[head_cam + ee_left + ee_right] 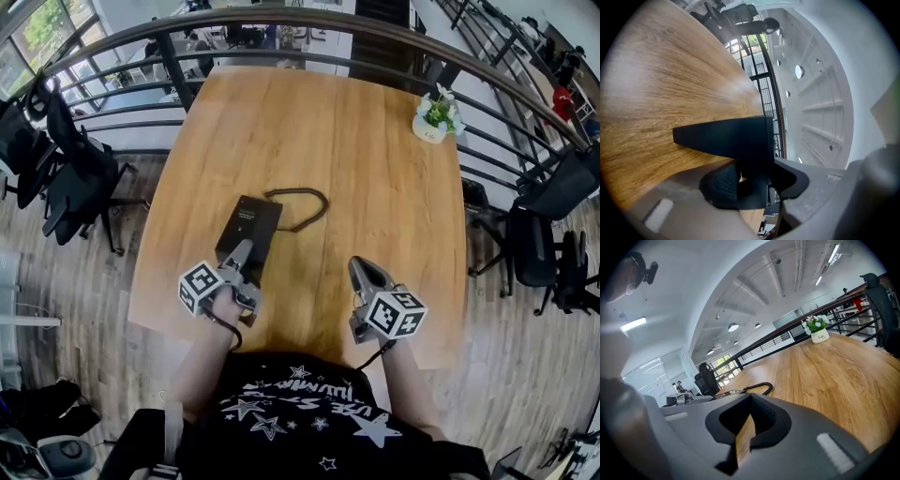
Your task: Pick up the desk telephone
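Observation:
The black desk telephone (248,225) lies flat on the wooden table (375,206), its coiled cord (305,202) looping off to its right. My left gripper (246,253) is at the phone's near end. In the left gripper view, rolled on its side, the phone's thin black edge (726,138) runs between the jaws of the left gripper (750,183), which are shut on it. My right gripper (361,267) hovers over bare wood to the right of the phone, apart from it. It (747,427) is shut with nothing held, and the cord (759,387) shows beyond it.
A small white pot with a plant (436,117) stands at the table's far right corner. A curved metal railing (281,23) runs behind the table. Black office chairs stand on the left (75,169) and right (553,225).

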A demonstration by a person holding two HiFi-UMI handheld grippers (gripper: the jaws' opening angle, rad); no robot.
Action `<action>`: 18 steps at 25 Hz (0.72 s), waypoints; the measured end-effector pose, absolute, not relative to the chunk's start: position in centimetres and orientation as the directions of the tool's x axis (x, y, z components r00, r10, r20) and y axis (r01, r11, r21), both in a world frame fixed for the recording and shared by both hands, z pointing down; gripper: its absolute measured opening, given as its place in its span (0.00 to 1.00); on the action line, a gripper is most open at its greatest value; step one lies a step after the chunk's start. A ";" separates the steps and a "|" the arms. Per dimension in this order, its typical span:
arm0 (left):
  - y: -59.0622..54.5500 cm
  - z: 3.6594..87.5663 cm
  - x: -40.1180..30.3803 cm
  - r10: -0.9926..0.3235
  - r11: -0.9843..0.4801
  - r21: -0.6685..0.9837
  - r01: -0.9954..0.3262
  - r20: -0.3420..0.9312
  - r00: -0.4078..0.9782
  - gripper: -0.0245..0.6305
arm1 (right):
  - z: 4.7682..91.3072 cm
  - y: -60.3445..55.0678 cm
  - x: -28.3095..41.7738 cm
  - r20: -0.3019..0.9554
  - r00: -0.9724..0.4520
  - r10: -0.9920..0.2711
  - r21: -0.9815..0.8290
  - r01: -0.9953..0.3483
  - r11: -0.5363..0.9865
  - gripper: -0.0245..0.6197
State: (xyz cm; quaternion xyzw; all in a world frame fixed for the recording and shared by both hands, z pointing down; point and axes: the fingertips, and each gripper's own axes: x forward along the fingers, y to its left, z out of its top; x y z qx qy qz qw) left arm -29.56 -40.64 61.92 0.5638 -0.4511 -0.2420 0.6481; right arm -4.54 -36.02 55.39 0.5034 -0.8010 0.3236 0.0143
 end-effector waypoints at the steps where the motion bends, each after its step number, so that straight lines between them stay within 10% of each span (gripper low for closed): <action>1: -40.7 61.8 -29.7 -0.823 0.245 0.950 -0.195 0.310 0.477 0.33 | 55.3 -36.0 -4.3 0.348 -0.490 -0.799 -0.504 -0.817 0.282 0.04; 18: -37.2 59.2 -29.1 -0.836 0.163 0.975 -0.149 0.217 0.504 0.33 | 53.8 -35.3 -4.1 0.315 -0.535 -0.784 -0.498 -0.796 0.343 0.04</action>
